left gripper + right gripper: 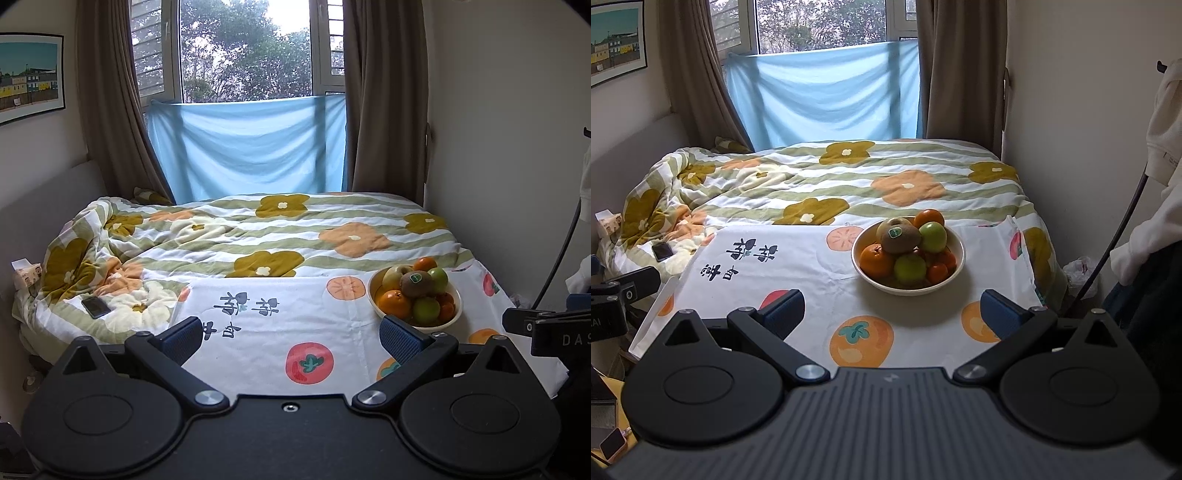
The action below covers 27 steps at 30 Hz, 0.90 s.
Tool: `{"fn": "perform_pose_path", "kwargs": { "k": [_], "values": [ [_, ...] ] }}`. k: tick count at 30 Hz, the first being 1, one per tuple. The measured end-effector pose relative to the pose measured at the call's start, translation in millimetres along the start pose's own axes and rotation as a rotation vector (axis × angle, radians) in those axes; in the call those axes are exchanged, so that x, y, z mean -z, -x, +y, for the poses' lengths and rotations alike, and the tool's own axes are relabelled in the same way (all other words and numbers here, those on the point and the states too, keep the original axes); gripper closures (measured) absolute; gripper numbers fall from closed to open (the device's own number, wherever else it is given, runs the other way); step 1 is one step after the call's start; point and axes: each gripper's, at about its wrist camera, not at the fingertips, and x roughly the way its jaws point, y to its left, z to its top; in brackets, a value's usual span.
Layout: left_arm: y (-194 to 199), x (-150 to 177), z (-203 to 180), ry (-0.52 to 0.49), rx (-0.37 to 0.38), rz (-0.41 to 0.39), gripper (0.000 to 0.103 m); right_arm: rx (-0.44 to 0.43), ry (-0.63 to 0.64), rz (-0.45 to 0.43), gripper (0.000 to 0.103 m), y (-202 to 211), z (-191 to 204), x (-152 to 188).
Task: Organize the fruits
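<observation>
A cream bowl stands on a white fruit-print cloth on the bed. It is piled with fruit: a brown kiwi with a green sticker on top, green apples, oranges. My right gripper is open and empty, just short of the bowl. In the left wrist view the bowl is ahead to the right, beyond the right fingertip. My left gripper is open and empty over the cloth.
A rumpled flower-print quilt covers the bed behind the cloth. A black phone lies on the quilt at the left. The wall runs along the right. The other gripper shows at the right edge of the left wrist view.
</observation>
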Motion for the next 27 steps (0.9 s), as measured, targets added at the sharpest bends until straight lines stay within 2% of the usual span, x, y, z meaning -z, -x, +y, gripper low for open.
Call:
{"fn": "perform_pose_path", "kwargs": {
  "k": [27],
  "values": [
    [-9.2,-1.8,1.6,-0.006,0.009,0.006,0.000,0.000,0.000,0.013,0.000,-5.3,2.5,-2.2]
  ]
}}
